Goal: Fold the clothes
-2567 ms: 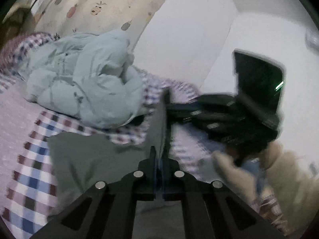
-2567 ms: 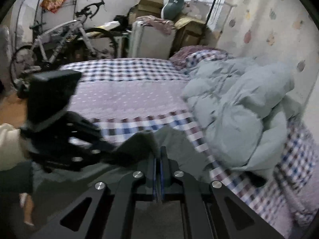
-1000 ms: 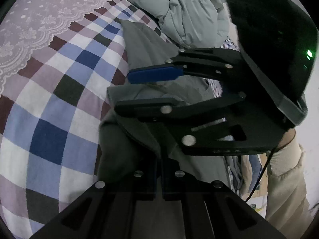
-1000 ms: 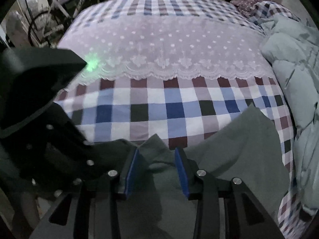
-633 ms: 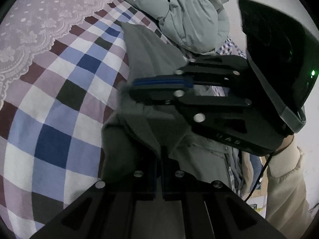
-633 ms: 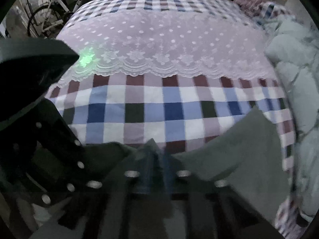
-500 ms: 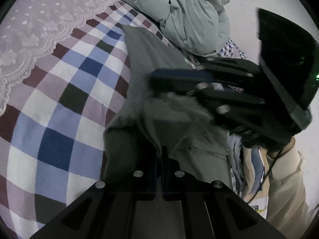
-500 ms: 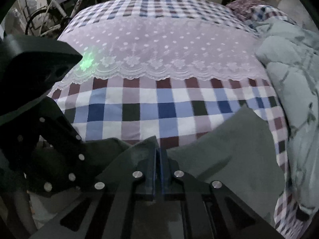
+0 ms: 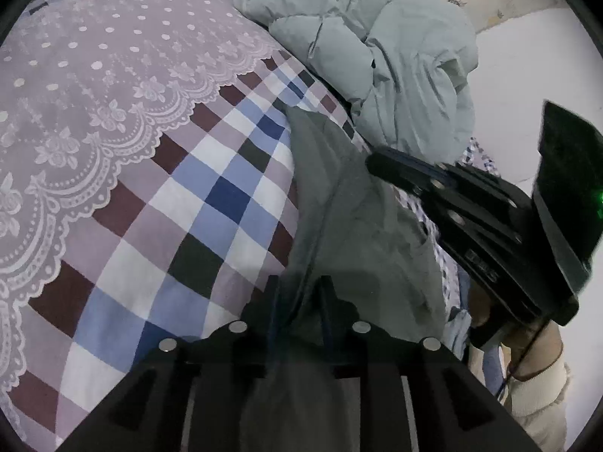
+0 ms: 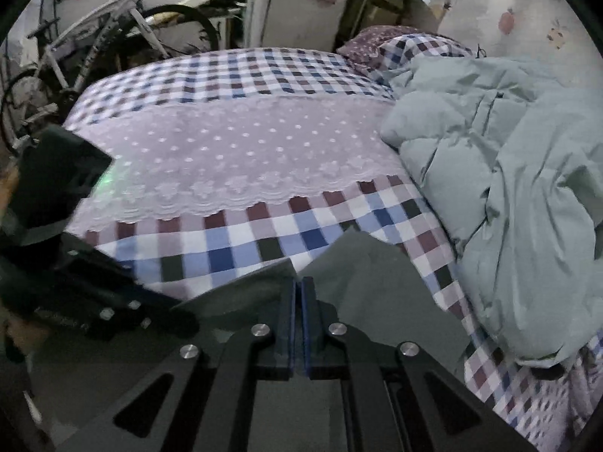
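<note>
Spreading under everything is the bed (image 10: 241, 173), its checked sheet crossed by a wide band of pale purple dotted lace (image 9: 94, 67). A bulky grey-green puffer jacket (image 10: 508, 196) lies heaped along the bed's right side by the wall, and in my left camera it sits beyond the garment, at the top (image 9: 380, 37). A bicycle (image 10: 94, 41) leans at the far end of the room, with boxes and a covered case beside it.

The grey-green garment (image 10: 377, 275) I am folding lies on the near edge of the bed, over the checks, its far corner close to the jacket. In my left camera it runs as a long creased strip (image 9: 350, 226) from my fingers up toward the jacket.

My right gripper (image 10: 300, 286) has its blue pads pressed together on a raised fold of the garment, pinching the cloth. Seen from the left camera, it reaches in from the right (image 9: 380, 162) with its tip on the cloth.

My left gripper (image 9: 299, 290) has its fingers parted, and the garment's edge bunches up between them; whether the pads touch it I cannot tell. In the right camera it shows at the left edge (image 10: 181, 320), blurred.
</note>
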`<state>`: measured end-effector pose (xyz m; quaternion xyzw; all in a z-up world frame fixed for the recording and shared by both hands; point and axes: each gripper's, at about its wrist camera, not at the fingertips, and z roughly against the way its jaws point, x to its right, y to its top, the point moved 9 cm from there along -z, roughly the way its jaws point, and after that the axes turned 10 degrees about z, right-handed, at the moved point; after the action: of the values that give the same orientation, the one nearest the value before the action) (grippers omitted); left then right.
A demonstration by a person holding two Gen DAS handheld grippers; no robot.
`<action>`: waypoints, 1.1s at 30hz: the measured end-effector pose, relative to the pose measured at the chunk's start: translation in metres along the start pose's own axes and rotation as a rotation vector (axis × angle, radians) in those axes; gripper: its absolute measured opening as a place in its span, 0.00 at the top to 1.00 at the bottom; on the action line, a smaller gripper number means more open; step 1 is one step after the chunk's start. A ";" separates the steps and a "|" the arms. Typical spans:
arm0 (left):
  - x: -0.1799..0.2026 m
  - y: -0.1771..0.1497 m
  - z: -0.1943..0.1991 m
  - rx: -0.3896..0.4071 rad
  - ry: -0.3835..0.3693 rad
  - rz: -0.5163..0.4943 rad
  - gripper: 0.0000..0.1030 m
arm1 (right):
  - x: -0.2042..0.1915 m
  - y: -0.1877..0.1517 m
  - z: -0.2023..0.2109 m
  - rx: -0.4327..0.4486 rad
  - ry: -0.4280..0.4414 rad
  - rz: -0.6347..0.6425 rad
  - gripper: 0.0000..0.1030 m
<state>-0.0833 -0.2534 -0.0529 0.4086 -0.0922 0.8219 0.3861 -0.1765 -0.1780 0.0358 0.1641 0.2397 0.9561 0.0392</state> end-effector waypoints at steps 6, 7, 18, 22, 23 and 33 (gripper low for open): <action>-0.008 0.009 -0.002 0.022 0.017 0.026 0.62 | 0.011 0.005 -0.037 -0.073 -0.086 -0.044 0.99; -0.006 0.013 -0.008 0.026 0.016 0.025 0.60 | 0.013 0.003 -0.045 -0.092 -0.094 -0.051 0.99; 0.001 0.009 -0.011 0.036 0.034 -0.023 0.51 | 0.073 -0.058 0.047 -0.005 -0.239 -0.328 0.51; 0.005 0.009 -0.016 0.047 0.063 -0.048 0.51 | 0.085 -0.119 0.122 0.060 -0.322 -0.503 0.49; 0.005 0.009 -0.016 0.050 0.071 -0.056 0.51 | 0.082 -0.134 0.136 0.068 -0.346 -0.531 0.41; 0.011 0.000 -0.013 0.082 0.102 -0.105 0.39 | 0.006 -0.313 0.221 0.000 -0.511 -0.800 0.25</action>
<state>-0.0949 -0.2408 -0.0532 0.3859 -0.0170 0.8233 0.4159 -0.1096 0.1968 0.0735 0.2889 0.2667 0.7950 0.4621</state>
